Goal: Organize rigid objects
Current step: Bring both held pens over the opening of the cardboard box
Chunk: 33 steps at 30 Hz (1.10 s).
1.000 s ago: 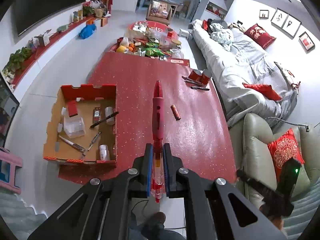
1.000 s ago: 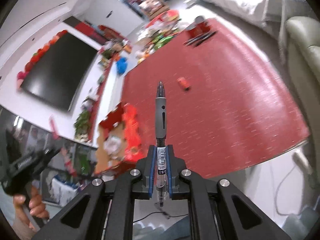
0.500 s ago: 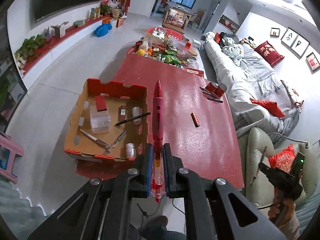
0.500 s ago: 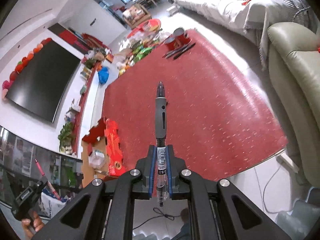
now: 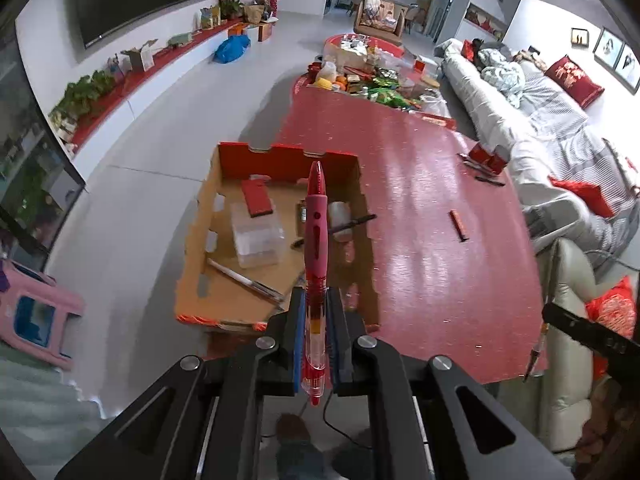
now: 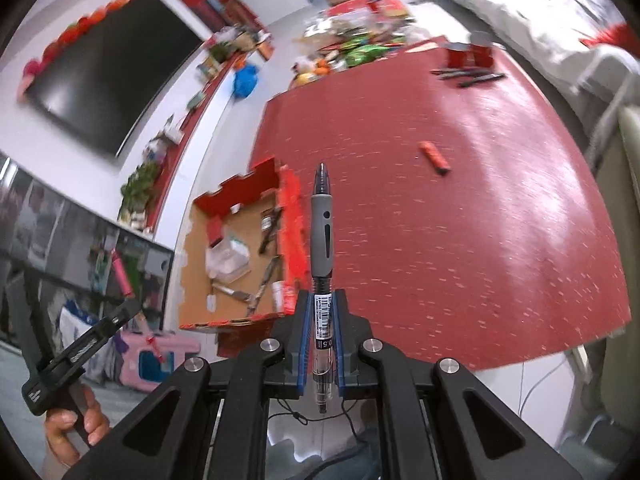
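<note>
My left gripper [image 5: 316,320] is shut on a red pen [image 5: 315,240] that points forward over the near right corner of the cardboard box [image 5: 200,280]. My right gripper [image 6: 322,328] is shut on a grey and black pen [image 6: 322,232], held above the table's near edge, just right of the box [image 6: 192,280]. The box holds pens, a clear plastic case [image 5: 258,236], a red block [image 5: 256,198] and small bottles. A small red tube [image 5: 458,225] lies loose on the red table [image 5: 420,264]; it also shows in the right wrist view [image 6: 434,157].
Red cups with several pens [image 5: 486,160] stand at the table's far right. Snacks and fruit [image 5: 368,80] crowd the far end. A sofa [image 5: 560,128] runs along the right. A pink stool [image 5: 36,312] stands on the floor at left.
Both grippers have swung left toward the box, each still holding its pen. The box now sits closer and more centred in both views.
</note>
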{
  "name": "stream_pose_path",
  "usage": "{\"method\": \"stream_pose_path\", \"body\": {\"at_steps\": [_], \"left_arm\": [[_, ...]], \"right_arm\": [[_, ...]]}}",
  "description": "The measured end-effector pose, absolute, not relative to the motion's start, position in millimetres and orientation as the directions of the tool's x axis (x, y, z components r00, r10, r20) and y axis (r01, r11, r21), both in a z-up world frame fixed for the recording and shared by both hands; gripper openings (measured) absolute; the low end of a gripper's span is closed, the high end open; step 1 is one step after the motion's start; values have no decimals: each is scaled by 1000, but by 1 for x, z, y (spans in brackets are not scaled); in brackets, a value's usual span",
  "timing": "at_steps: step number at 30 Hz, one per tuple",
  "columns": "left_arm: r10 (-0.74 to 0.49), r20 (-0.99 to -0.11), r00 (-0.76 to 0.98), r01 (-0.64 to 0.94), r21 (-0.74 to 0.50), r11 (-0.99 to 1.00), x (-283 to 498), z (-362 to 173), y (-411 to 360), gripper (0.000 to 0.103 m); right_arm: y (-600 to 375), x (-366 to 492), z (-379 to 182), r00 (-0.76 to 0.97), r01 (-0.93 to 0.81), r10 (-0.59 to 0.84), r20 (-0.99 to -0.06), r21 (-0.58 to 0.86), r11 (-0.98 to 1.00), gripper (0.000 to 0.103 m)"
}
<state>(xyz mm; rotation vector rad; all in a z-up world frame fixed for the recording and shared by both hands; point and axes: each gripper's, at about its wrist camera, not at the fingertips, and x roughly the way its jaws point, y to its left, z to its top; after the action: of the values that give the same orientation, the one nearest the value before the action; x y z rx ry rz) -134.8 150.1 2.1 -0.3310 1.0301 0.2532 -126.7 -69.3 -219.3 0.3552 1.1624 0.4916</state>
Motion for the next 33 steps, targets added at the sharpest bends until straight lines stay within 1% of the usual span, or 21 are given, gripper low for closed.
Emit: {"method": "stream_pose_path", "body": {"at_steps": [8, 19, 24, 27, 33], "left_arm": [[85, -878, 471, -343, -94, 935, -124, -7, 169, 10], [109, -899, 425, -383, -70, 921, -102, -24, 184, 10], [104, -897, 429, -440, -107, 891, -89, -24, 190, 10], [147, -901, 408, -473, -71, 878, -83, -22, 191, 10], [176, -927, 331, -589, -57, 806, -76, -29, 188, 10]], "right_arm": [[-8, -126, -216, 280, -245, 552, -786, 497, 832, 11], [23, -101, -222, 216, -304, 566, -796, 496, 813, 11], [32, -74, -224, 166, -368, 579, -798, 494, 787, 11], [36, -57, -225, 130, -405, 579, -805, 490, 772, 11], [54, -35, -229, 37, -530, 555, -831, 454, 716, 11]]}}
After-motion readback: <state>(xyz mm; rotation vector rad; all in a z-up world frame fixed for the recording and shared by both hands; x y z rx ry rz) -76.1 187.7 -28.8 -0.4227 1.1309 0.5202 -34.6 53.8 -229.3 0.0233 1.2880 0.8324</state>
